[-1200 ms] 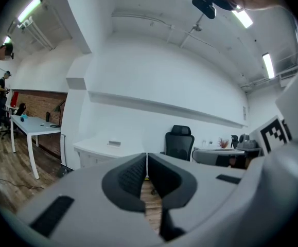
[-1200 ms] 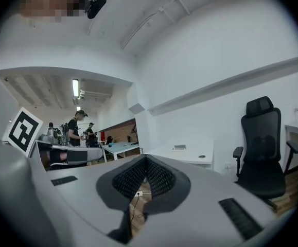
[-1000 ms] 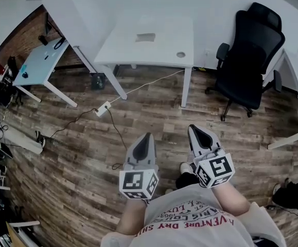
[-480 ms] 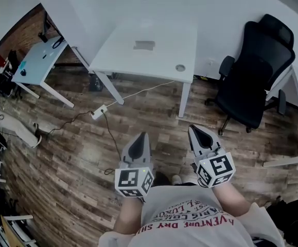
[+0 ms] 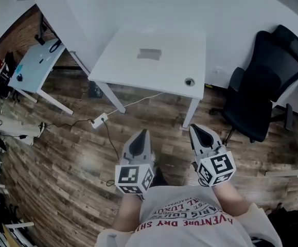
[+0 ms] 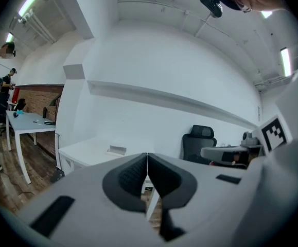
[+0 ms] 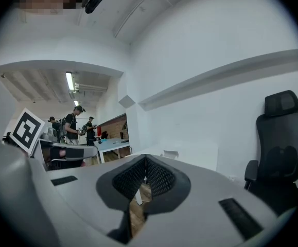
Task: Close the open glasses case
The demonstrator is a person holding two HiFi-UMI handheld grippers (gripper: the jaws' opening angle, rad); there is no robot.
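Observation:
The glasses case (image 5: 149, 54) is a small pale open box lying on the white table (image 5: 128, 71), far ahead of both grippers. It also shows in the left gripper view as the case (image 6: 117, 150) and in the right gripper view as the case (image 7: 170, 154). My left gripper (image 5: 141, 134) is held at waist height over the wooden floor, jaws pressed together with nothing between them. My right gripper (image 5: 195, 129) is beside it, also shut and empty. The closed tips show in each gripper's own view, left gripper (image 6: 147, 156) and right gripper (image 7: 145, 159).
A black office chair (image 5: 264, 86) stands right of the table. A cable and power strip (image 5: 98, 121) lie on the floor by the table's left leg. Another table (image 5: 33, 66) stands far left. People (image 7: 77, 121) stand in the distance.
The white table and chair have drawn nearer and lower in the head view as the person steps forward. Both grippers keep their pose and stay shut.

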